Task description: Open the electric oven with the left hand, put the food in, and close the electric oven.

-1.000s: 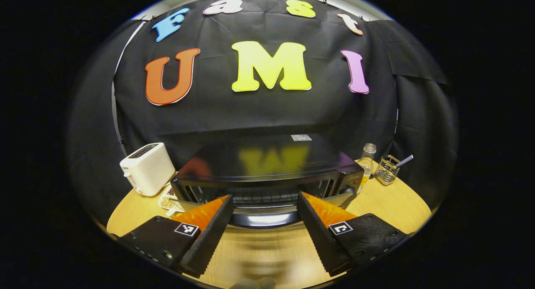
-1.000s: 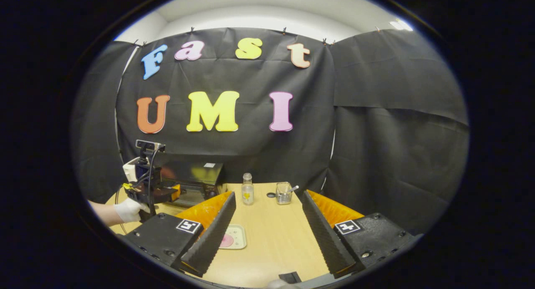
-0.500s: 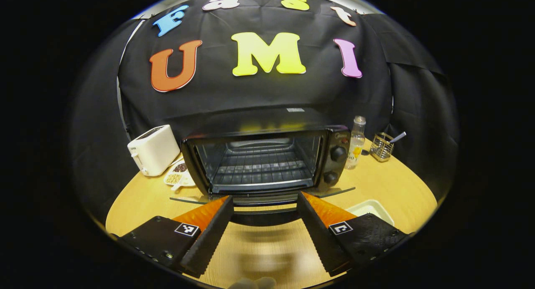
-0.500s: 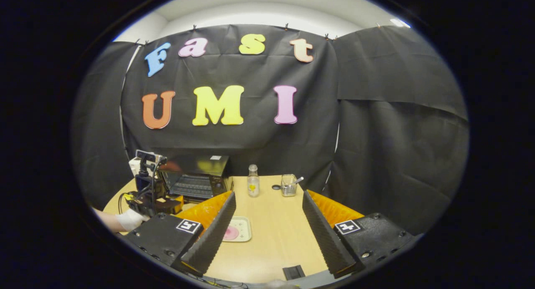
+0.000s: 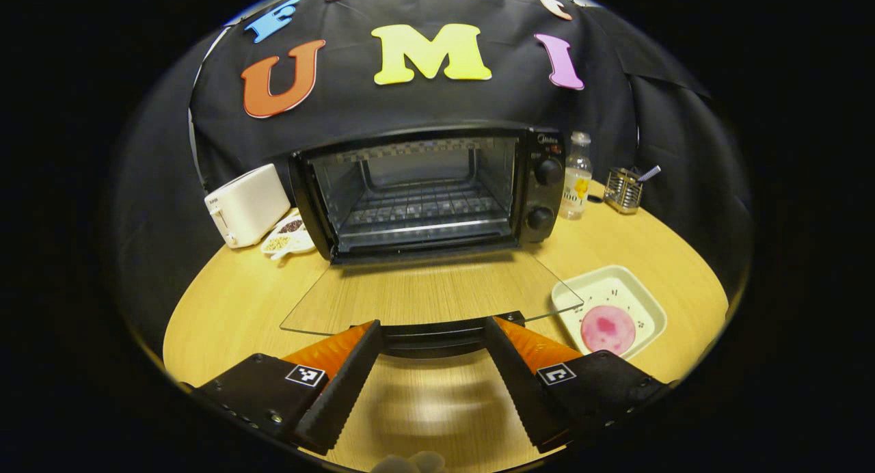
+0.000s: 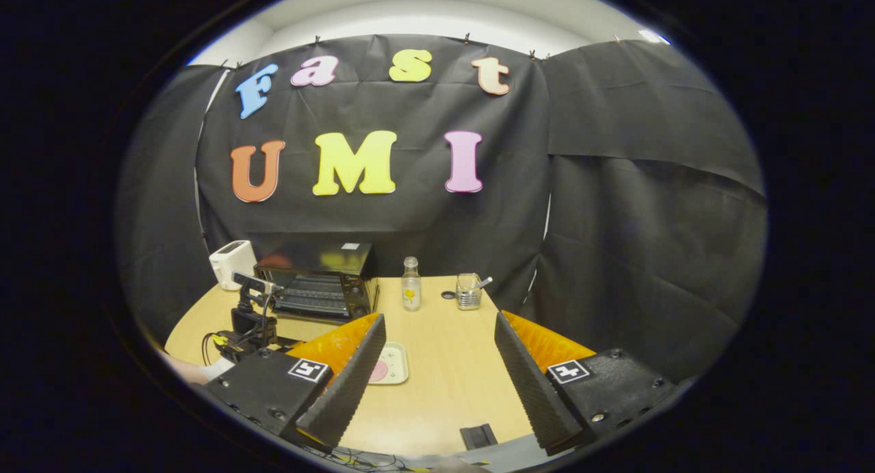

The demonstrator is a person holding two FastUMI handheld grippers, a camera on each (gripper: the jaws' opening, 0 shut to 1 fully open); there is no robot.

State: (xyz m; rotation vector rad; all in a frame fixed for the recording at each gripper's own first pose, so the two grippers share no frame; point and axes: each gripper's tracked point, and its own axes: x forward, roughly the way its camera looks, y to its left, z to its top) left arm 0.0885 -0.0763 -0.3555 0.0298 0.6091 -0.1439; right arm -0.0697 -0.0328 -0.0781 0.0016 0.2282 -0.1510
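The black electric oven [image 5: 424, 186] stands at the back of the round wooden table, its cavity and rack showing. Its glass door [image 5: 424, 288] lies folded down flat. The door's dark handle [image 5: 437, 343] runs crosswise right at the tips of my left gripper [image 5: 432, 326], whose fingers stand apart. To the right, a white square plate [image 5: 636, 292] carries a pink round of food [image 5: 607, 328]. My right gripper [image 6: 439, 317] hangs open over the table with nothing in it, the plate [image 6: 400, 367] just past its left finger. The oven [image 6: 318, 281] sits farther left.
A white toaster [image 5: 246, 203] and a small dish of seeds [image 5: 287, 232] sit left of the oven. A clear bottle [image 5: 576, 179] and a wire holder [image 5: 625, 189] stand to its right. A small black block [image 6: 477, 435] lies near the table's front edge.
The oven door has swung down from partly open to flat, with my left gripper going down and back along with its handle. The right gripper has barely moved.
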